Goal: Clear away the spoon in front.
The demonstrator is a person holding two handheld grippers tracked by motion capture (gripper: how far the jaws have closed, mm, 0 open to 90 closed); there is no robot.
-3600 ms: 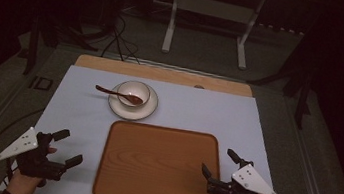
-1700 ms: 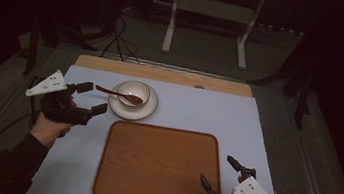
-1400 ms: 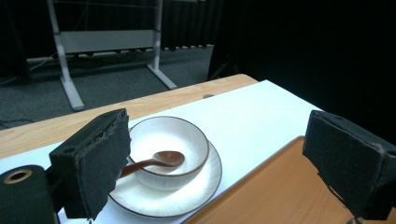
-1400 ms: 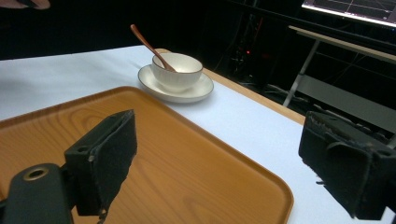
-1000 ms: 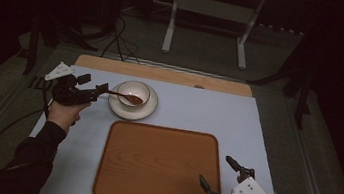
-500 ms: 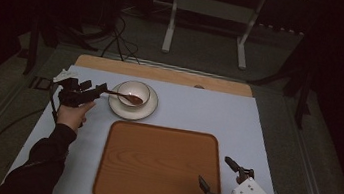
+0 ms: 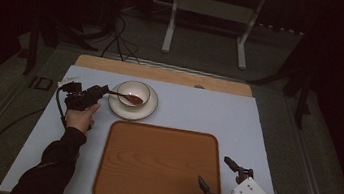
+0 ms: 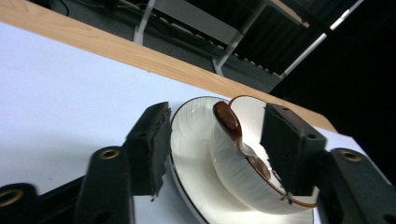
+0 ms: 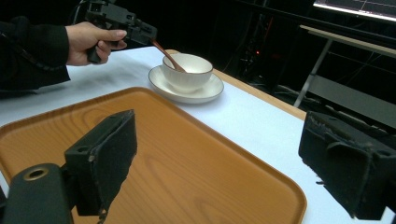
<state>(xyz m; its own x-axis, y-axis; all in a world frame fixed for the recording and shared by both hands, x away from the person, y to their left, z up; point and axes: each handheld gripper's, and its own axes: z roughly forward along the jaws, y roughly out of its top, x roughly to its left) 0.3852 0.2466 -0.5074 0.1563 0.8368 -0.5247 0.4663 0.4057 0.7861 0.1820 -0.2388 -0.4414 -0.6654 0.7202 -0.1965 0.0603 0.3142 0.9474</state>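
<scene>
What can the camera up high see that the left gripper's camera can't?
The high view alone takes in the wooden tray, the right gripper with open jaws by the tray's corner, and the left gripper in the person's hand. The left gripper view alone shows, close up, the spoon's handle end between its closing jaws, not yet pinched. Both show the white bowl, its saucer, the brown spoon and the white table.

A wooden tray (image 7: 158, 168) lies flat toward the near edge of the bench (image 7: 208, 112), midway between its sides. Beyond the far edge a grey metal stand (image 7: 209, 11) rests on the floor beside cables (image 7: 117, 39).
</scene>
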